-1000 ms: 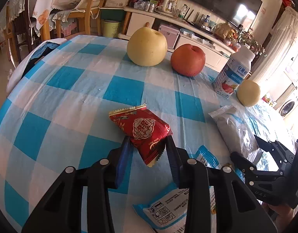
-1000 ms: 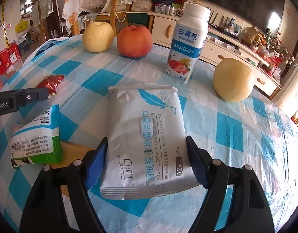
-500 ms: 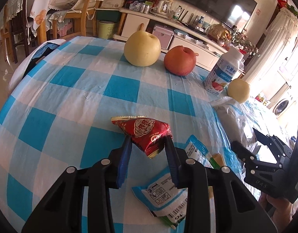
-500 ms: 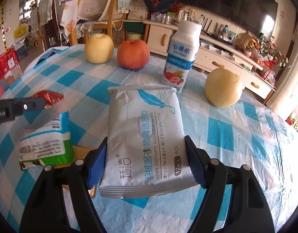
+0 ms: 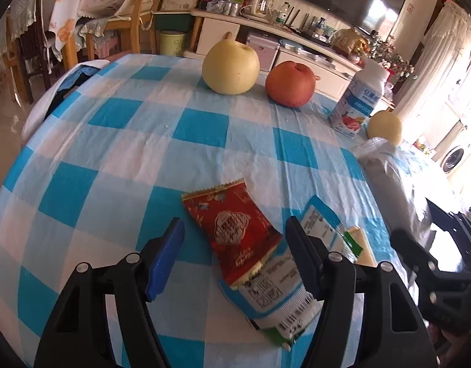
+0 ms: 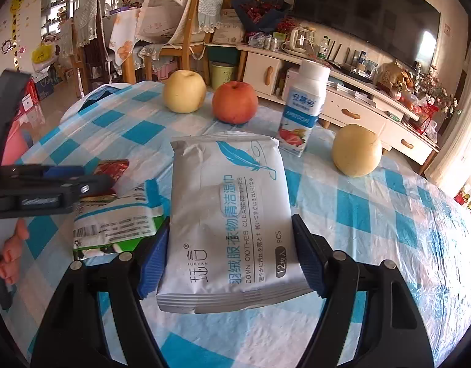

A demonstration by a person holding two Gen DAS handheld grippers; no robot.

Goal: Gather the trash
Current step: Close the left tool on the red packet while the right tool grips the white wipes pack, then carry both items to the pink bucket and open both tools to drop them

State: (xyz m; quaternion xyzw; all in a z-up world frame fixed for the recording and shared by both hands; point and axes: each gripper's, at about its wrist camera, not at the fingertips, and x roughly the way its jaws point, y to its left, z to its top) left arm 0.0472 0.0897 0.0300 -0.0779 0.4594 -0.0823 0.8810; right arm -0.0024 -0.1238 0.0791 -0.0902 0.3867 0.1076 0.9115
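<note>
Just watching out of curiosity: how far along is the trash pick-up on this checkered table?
Done: the red wrapper lies piled on the blue-and-white packet. In hand: the right tongs grip the wipes pack; the left tongs stand open around the red wrapper. Left: no bin is in view, so all three pieces are yet to be carried off.

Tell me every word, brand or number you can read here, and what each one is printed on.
"DOWN CLOTHES CLEANING WIPES": wipes pack.
"JUEYAN": wipes pack, lower left.
"12" and "PCS": wipes pack, lower right.
"羽绒服衣物清洁湿巾": wipes pack, large blue characters.
"安慕希": yogurt bottle.
Latin band beneath it: too blurred.
Red snack wrapper, blue-and-white wrapper: print unreadable.
</note>
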